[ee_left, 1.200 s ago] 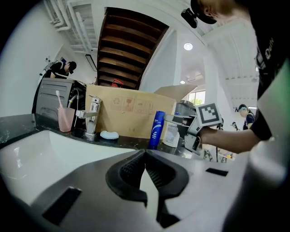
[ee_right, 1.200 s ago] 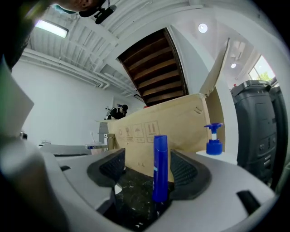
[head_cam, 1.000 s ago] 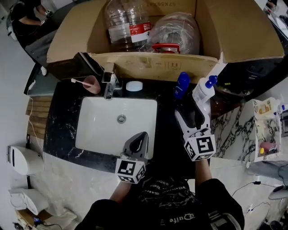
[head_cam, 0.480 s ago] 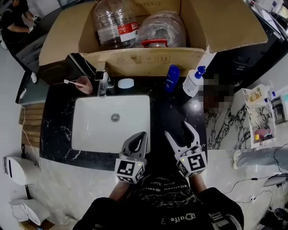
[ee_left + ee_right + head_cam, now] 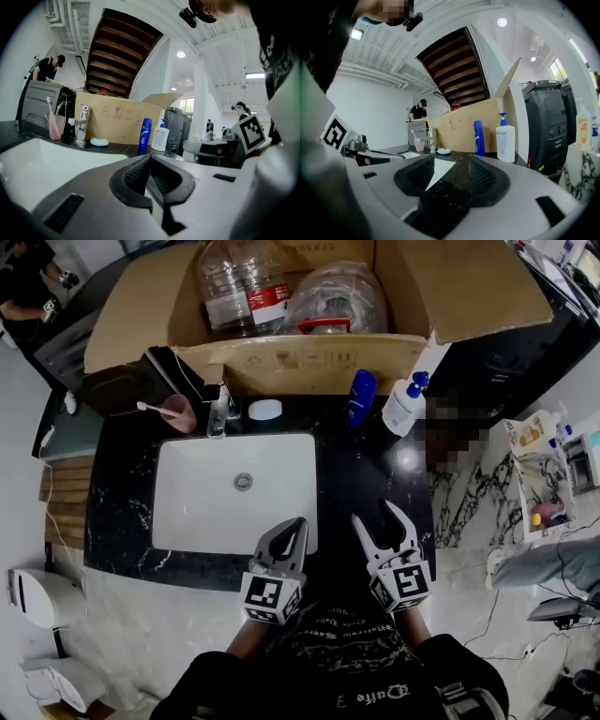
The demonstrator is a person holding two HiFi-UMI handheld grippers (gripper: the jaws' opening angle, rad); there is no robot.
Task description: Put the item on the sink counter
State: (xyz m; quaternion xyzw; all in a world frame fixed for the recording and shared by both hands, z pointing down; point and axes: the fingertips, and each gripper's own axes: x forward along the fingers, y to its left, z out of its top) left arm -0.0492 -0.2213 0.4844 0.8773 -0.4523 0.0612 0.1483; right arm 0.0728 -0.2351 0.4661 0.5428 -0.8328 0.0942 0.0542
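The white pump bottle [image 5: 403,407] stands upright on the dark desk [image 5: 366,474], at the back right corner, just beside the blue bottle [image 5: 359,397] but not touching it. The print on its label is too small to read in any view.

The right gripper [image 5: 373,514] hovers over the front part of the desk, well apart from the pump bottle. Its fingers are apart and are closing, and the right gripper view shows only the desk surface between them. The left gripper [image 5: 298,521] is over the front edge of the white sink basin [image 5: 234,493]. Its fingers are together and hold nothing.

Behind the desk, the cardboard box [image 5: 309,362] is cut off by the upper edge of the head view, and so is the clear plastic bottle [image 5: 242,287] inside it. What the plastic bag [image 5: 339,298] in the box contains cannot be made out. The faucet [image 5: 220,409] partly hides the box wall behind it. The pink cup [image 5: 176,414] stands left of the faucet.
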